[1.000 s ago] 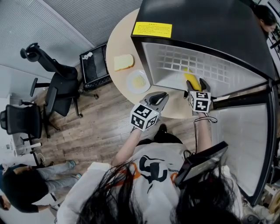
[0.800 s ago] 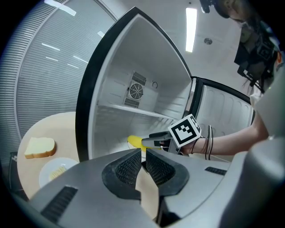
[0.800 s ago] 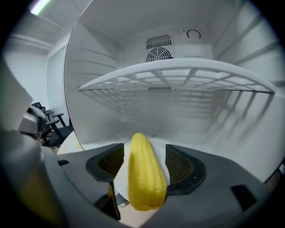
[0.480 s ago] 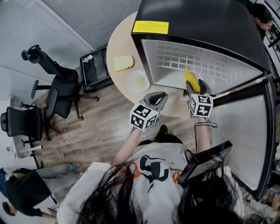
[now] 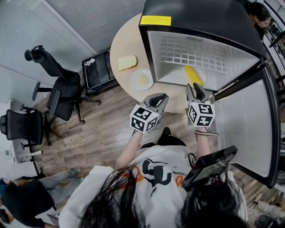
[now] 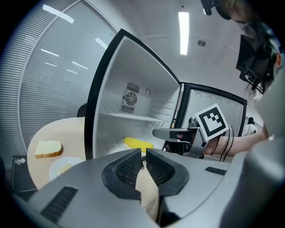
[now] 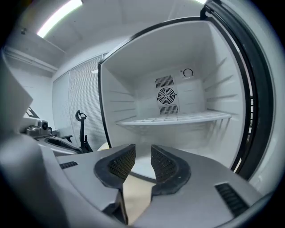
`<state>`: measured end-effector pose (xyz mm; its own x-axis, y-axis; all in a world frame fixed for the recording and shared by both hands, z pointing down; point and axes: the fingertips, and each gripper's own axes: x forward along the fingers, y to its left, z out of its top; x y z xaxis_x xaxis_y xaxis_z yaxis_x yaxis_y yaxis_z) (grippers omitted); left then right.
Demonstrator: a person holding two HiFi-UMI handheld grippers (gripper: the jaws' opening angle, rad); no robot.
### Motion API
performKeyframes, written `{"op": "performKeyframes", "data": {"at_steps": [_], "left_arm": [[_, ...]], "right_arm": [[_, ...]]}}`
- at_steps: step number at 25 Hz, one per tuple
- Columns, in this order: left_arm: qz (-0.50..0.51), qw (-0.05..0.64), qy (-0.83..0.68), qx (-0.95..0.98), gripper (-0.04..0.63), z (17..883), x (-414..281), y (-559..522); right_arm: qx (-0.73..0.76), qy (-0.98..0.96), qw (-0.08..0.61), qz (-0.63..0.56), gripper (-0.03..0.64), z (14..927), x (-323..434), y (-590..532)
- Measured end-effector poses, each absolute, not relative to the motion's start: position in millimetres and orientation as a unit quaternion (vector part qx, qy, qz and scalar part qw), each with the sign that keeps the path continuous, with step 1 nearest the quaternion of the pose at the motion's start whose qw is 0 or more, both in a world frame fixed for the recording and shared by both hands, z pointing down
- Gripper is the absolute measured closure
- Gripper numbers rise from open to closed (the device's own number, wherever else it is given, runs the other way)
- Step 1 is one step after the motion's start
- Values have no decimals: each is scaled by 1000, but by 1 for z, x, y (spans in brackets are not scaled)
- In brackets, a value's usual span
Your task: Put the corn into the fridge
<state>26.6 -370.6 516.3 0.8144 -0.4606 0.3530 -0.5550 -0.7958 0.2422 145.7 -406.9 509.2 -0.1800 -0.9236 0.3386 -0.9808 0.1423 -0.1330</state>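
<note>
Right gripper (image 7: pixel 142 162): jaws closing, nothing between them. Left gripper (image 6: pixel 143 167): jaws all but together, empty.
Risk: corn (image 5: pixel 193 75) lies near the front of the fridge (image 5: pixel 200 13) floor, so a knock from either jaw could roll it out.
Position: corn just beyond the right jaws, apart from them, inside the fridge.

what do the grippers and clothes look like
Both the left gripper and right gripper are grey with dark ribbed pads and a white cube of black square markers. A thin cord hangs at the right wrist. White shirt, black and orange print.
</note>
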Motion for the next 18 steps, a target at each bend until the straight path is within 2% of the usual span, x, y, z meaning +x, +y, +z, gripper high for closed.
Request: {"op": "performKeyframes", "data": {"at_steps": [9,18], "left_arm": [[116,146,-277,943,566,469,-3,-308],[111,146,-288,940,566,485,-49,-246]], "right_arm": [[620,-766,72,157,546,466,98,-342],[611,-772,64,164,575,481,48,-270]]}}
